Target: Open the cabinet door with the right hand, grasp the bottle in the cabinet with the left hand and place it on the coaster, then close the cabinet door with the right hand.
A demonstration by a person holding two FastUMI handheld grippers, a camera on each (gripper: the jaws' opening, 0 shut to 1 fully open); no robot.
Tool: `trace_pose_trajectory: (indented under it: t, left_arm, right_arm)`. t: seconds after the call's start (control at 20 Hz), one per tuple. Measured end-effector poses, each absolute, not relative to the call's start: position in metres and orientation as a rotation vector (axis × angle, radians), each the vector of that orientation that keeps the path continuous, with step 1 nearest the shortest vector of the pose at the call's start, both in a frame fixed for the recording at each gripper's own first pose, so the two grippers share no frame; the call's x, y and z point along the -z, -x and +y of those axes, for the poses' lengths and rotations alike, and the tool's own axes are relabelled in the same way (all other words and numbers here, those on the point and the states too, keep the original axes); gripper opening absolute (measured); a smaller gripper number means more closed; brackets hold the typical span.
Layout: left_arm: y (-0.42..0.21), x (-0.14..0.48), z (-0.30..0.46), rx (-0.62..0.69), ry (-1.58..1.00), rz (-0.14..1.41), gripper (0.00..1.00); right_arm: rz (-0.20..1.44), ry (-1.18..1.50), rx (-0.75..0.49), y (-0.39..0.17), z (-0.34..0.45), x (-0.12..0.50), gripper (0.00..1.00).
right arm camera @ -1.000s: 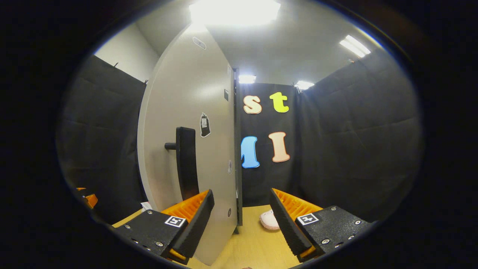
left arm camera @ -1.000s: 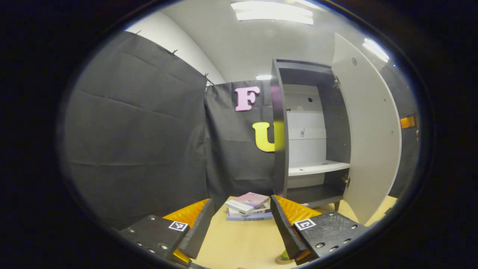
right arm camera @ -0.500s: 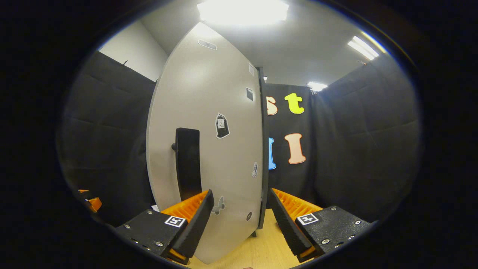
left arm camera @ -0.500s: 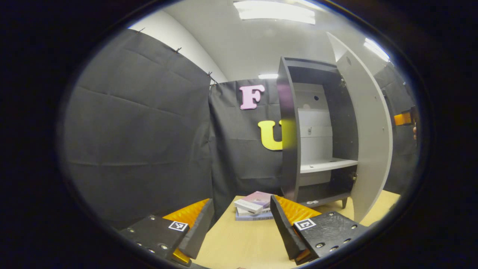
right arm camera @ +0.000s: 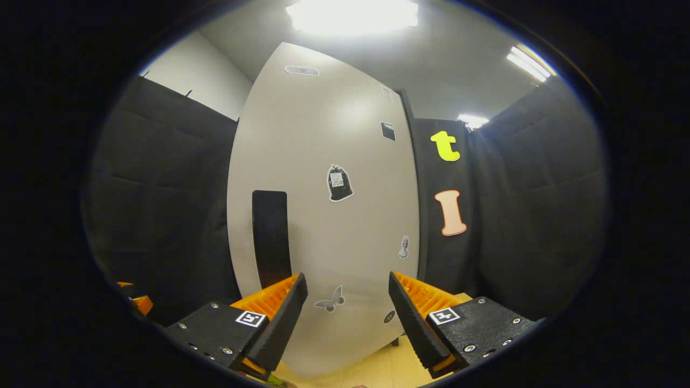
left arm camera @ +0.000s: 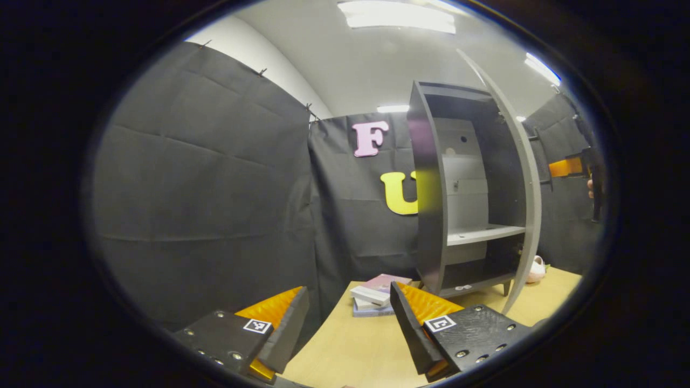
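The dark grey cabinet stands on the wooden table, its pale door half open and seen edge-on in the left gripper view. The part of its white shelf that shows is bare. My left gripper hangs open over the table, well short of the cabinet. In the right gripper view the door's outer face is close ahead, with its black handle just above the left finger. My right gripper is open with nothing between its fingers. It also appears beyond the door as the right gripper.
A stack of books lies on the table left of the cabinet's foot. A small white and pink thing sits on the table behind the door. Stickers dot the door face. The left gripper shows at the lower left.
The door has swung further toward shut, from broadside to edge-on in the left gripper view. The right gripper has followed its outer face. The cabinet has drifted right in the left gripper view.
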State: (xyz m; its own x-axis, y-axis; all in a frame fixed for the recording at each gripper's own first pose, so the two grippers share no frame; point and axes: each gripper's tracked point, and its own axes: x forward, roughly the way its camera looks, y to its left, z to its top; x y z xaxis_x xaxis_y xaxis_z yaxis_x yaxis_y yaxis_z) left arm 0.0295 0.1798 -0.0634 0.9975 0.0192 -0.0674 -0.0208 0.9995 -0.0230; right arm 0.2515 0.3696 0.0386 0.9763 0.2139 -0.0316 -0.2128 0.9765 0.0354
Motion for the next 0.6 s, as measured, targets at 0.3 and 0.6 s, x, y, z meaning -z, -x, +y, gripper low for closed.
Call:
trace_pose_trajectory:
  t: [0.3,0.6]
  left_arm:
    - [-0.033,0.06,0.186,-0.026,0.032,0.059,0.87]
    - [-0.044,0.051,0.168,0.029,0.039,0.05,0.87]
  right_arm:
    - [0.052,-0.022,-0.237,-0.25,0.383,-0.03,0.94]
    - [0.07,-0.002,-0.213,-0.232,0.369,-0.024,0.94]
